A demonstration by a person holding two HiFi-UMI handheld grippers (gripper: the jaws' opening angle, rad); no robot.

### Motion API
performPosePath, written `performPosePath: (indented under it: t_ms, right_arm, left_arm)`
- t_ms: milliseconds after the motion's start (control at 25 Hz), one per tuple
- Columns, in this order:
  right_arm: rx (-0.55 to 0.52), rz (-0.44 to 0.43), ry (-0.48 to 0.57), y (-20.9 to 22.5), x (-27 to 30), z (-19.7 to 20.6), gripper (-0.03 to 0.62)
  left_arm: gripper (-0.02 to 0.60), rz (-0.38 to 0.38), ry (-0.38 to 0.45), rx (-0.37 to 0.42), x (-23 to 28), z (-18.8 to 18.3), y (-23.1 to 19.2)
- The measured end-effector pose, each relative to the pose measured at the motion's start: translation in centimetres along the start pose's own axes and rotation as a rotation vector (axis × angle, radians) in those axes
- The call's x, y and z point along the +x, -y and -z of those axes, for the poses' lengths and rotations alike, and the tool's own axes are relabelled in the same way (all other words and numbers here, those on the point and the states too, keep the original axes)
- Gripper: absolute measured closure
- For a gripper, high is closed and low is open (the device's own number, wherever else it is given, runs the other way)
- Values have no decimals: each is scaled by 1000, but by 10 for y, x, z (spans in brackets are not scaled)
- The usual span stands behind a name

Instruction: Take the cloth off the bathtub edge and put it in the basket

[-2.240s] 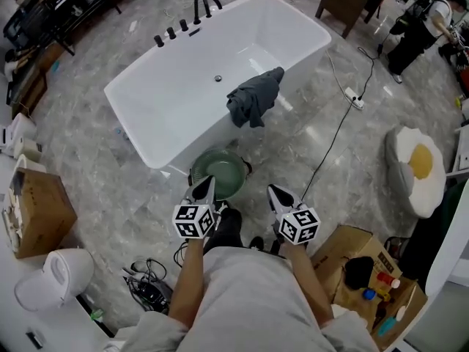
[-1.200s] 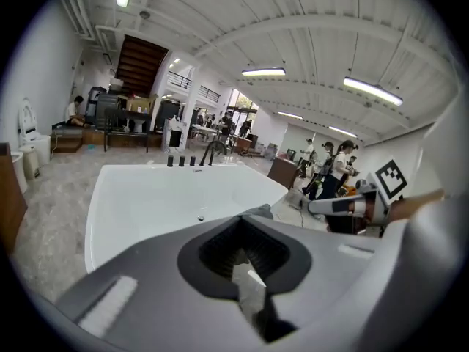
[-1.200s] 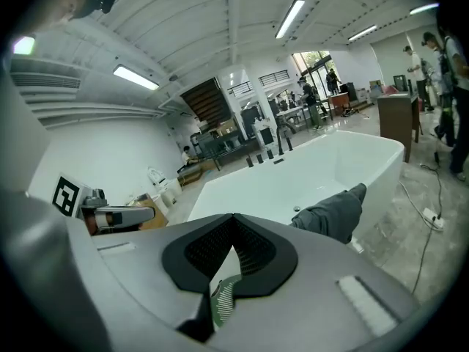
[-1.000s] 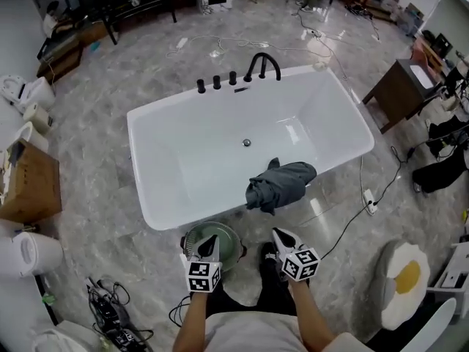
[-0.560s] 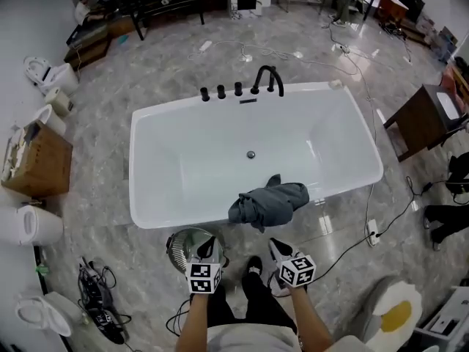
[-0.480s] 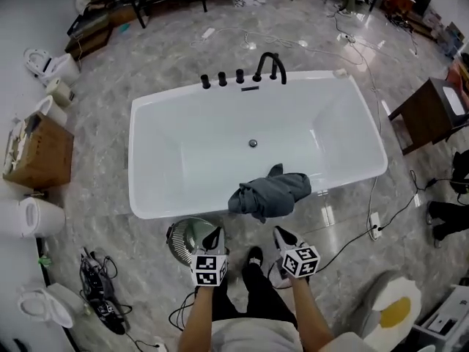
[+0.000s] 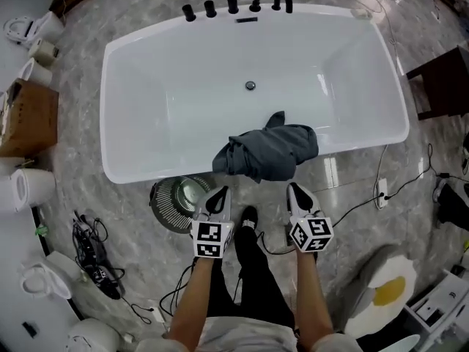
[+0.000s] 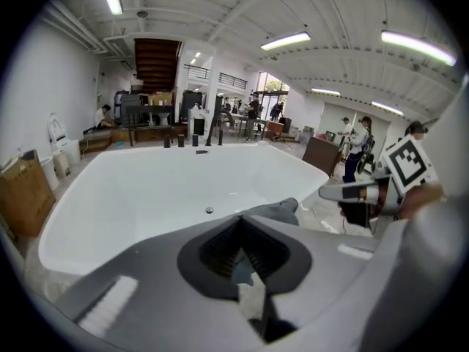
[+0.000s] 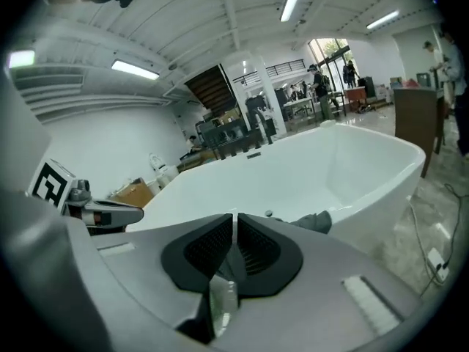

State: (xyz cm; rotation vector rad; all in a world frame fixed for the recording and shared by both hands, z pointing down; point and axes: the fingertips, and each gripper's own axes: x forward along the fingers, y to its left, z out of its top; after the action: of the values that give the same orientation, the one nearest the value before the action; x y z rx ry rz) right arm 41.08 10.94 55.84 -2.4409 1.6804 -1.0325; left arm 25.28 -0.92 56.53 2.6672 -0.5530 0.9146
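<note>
Both pairs of fingers lie just short of the cloth.

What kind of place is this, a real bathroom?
Probably a large hall, like a showroom or test lab, not a home bathroom: the bathtub stands free on an open floor, cables and a cardboard box lie around, and strip lights run along a high ceiling.

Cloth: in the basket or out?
Out: the cloth lies bunched over the bathtub rim; the basket stands on the floor below.
</note>
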Motion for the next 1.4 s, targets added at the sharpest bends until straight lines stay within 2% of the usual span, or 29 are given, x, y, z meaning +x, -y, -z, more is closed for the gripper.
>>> performPosePath:
  t_ms: [80,160,280,440,600,640,720,800,960,1120,1280,1400]
  right_arm:
    - [-12,45,39,24,6,1,588]
    - [-34,56,67,41,18,1,546]
    - [-192,-23,12,47,45,11,474]
    - [-546,-196,-187,48,87,46,310]
    - [-758,-273,-307,63,115,68,144]
    - [-827,-284,-344,68,121,74,126]
    - [-942,-312,-432,79,133,87,90]
    - [-972,-345,-522,88,144,98,80]
    - [-960,-411,-651,87,159,118,82]
    - [-1106,-434,-675,72,169,126,93]
    - [-1221,-478,-663,42,175,133,212]
    - [-1234,-478,-628,32,175,131,243]
  left_arm:
    - [523,15,-1,91,17,9,6]
    - [523,35,-14,154,38,23,10]
    - [508,62,-31,209,67,42,11]
    - [333,134,-67,378,106,57,10]
    - [154,246,-162,578,147,86,6]
    - [118,262,-194,627,154,93,4]
    - [98,273,-250,691,164,100,0]
    - [92,278,-296,700,173,104,-2]
    - [92,293,-366,726,195,113,-6]
    - [94,383,-437,752,210,119,11]
    - [98,419,-402,785,215,113,30]
    - [120,406,-356,804,216,106,36]
